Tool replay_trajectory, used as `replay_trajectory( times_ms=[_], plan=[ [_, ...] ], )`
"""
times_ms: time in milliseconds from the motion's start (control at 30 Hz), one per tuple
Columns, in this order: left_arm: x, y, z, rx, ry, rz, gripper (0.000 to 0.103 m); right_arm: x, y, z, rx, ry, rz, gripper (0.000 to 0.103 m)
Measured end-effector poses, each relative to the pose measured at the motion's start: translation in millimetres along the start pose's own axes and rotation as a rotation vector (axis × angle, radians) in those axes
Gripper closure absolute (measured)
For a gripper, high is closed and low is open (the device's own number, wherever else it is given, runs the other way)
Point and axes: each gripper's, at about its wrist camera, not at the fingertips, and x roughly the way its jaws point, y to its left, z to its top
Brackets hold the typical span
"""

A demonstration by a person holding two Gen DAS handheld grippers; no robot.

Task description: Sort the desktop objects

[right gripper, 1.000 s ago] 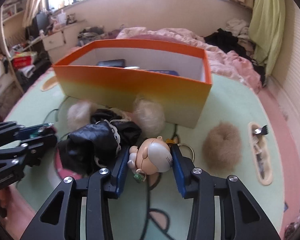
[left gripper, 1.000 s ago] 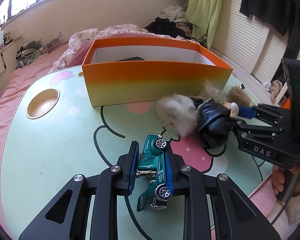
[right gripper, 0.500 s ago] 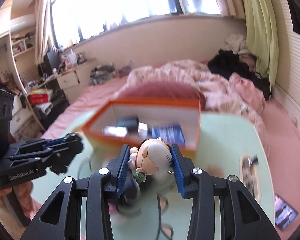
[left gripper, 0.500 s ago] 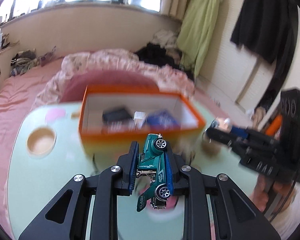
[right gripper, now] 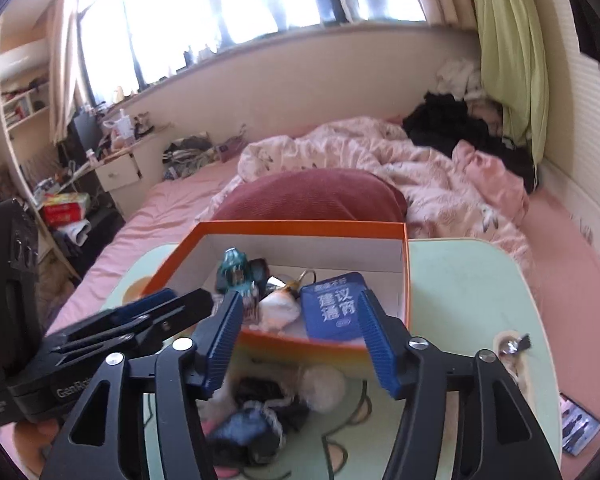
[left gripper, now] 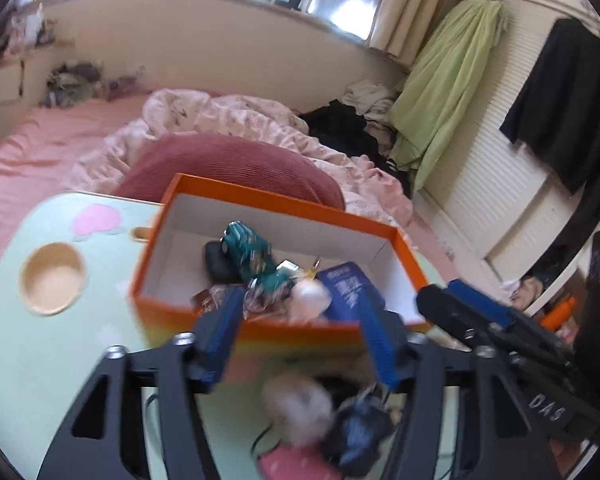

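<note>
Orange box [left gripper: 284,334], far half of table [left gripper: 36,364]: green toy car [left gripper: 246,250] inside near left wall; pale figurine [left gripper: 310,298] at front wall, blurred, perhaps mid-drop; blue packet [right gripper: 332,306] right | left gripper [left gripper: 300,340] jaws opening, nothing between | right gripper [right gripper: 300,344] jaws opening, nothing between | black doll clothes [right gripper: 260,420], near table edge

a second ago the left gripper [left gripper: 300,336] pinched the green toy car [left gripper: 248,254] low over the table; now its jaws are opening with nothing between them and the car lies ahead of its tips inside the orange box [left gripper: 268,330]. the right gripper [right gripper: 300,340], also opening, has let go of the small doll [right gripper: 280,308], which now sits in the box too.
</note>
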Motion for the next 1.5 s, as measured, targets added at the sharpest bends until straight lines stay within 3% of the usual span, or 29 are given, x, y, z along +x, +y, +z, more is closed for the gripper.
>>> replay_trajectory(
  times_ms=[133,233,400,433,467,533,633,1500],
  plan=[
    [-33,-4,-22,0.062,-0.017,0.037,0.025,-21,1,-31,-0.009,0.012,-0.010,0.023],
    [-41,-8,-43,0.128,0.049,0.062,0.024,-26,-1,-60,-0.014,0.068,-0.050,0.020],
    [-27,-2,-83,0.121,0.149,0.073,0.023,-5,-23,-104,0.069,0.200,-0.125,0.017],
    [-17,-1,-87,0.140,0.181,0.114,0.023,-6,-23,-107,0.040,0.167,-0.159,0.009],
    [-10,-3,-92,0.173,0.186,0.161,0.022,-3,-23,-109,0.038,0.187,-0.182,0.000],
    [-5,-10,-99,0.249,0.173,0.262,0.013,1,-19,-110,-0.004,0.206,-0.230,0.000],
    [-7,-1,-99,0.210,0.164,0.292,0.000,3,-20,-113,-0.017,0.200,-0.240,0.000],
    [-7,4,-97,0.208,0.160,0.283,0.000,8,-20,-111,-0.049,0.186,-0.213,0.000]
  ],
)
